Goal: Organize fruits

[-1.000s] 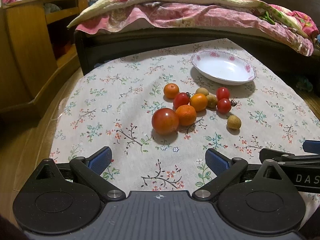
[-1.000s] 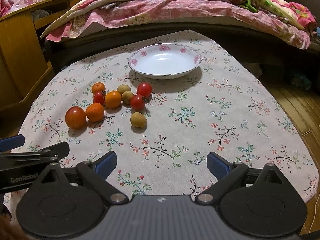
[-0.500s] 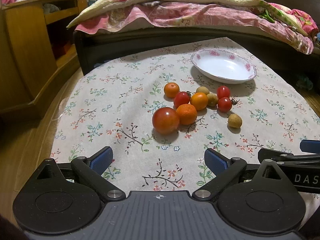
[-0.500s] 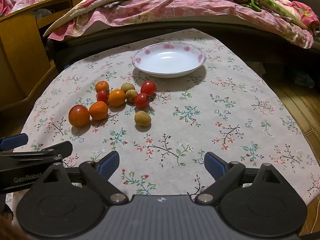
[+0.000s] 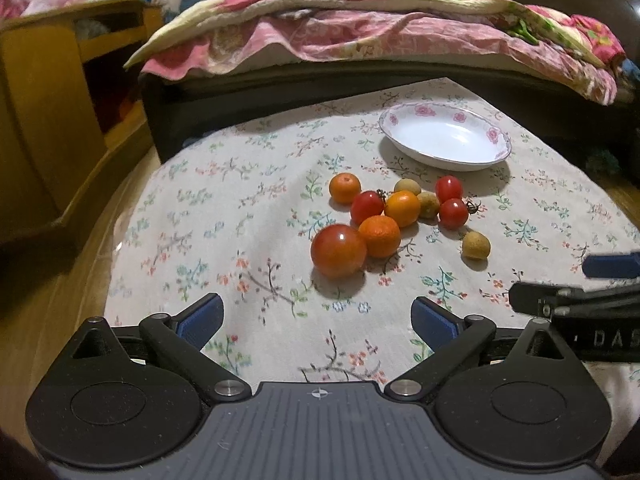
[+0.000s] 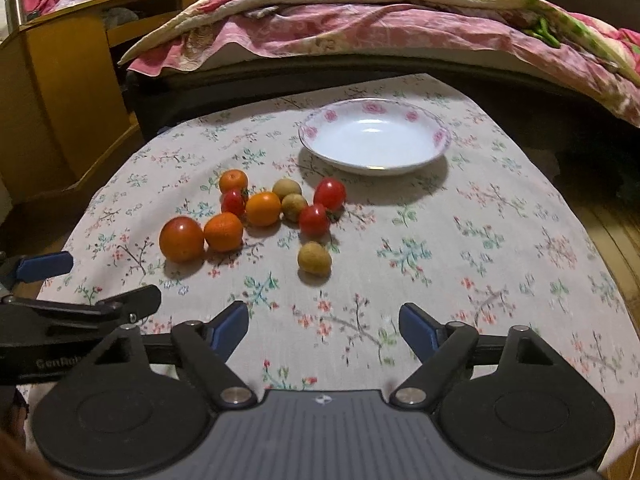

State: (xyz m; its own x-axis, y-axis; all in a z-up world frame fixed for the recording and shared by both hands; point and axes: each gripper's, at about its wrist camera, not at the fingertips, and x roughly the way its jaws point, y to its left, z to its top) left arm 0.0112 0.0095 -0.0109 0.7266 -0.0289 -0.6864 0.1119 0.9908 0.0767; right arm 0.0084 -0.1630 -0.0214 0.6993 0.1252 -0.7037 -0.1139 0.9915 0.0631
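A cluster of fruit lies on the floral tablecloth (image 5: pixel 240 216): a large tomato (image 5: pixel 338 251) (image 6: pixel 181 238) nearest, several small oranges such as one (image 5: pixel 379 236) (image 6: pixel 223 231) beside it, cherry tomatoes (image 5: pixel 453 213) (image 6: pixel 314 219), and brownish longans, one lone (image 5: pixel 475 245) (image 6: pixel 314 258). Behind them stands an empty white bowl (image 5: pixel 444 136) (image 6: pixel 374 136) with pink flowers on its rim. My left gripper (image 5: pixel 318 320) is open, short of the large tomato. My right gripper (image 6: pixel 323 326) is open, short of the lone longan. Neither holds anything.
A bed with a pink floral quilt (image 5: pixel 360 28) runs behind the table. A wooden cabinet (image 5: pixel 48 120) stands at the left. The table edge drops to wooden floor (image 6: pixel 616 224) on the right. Each gripper shows at the other's view edge (image 5: pixel 576 300) (image 6: pixel 76 312).
Both grippers have moved forward toward the fruit, which looms larger now. The right one has also shifted slightly left. Both stay open and the fruit has not moved.
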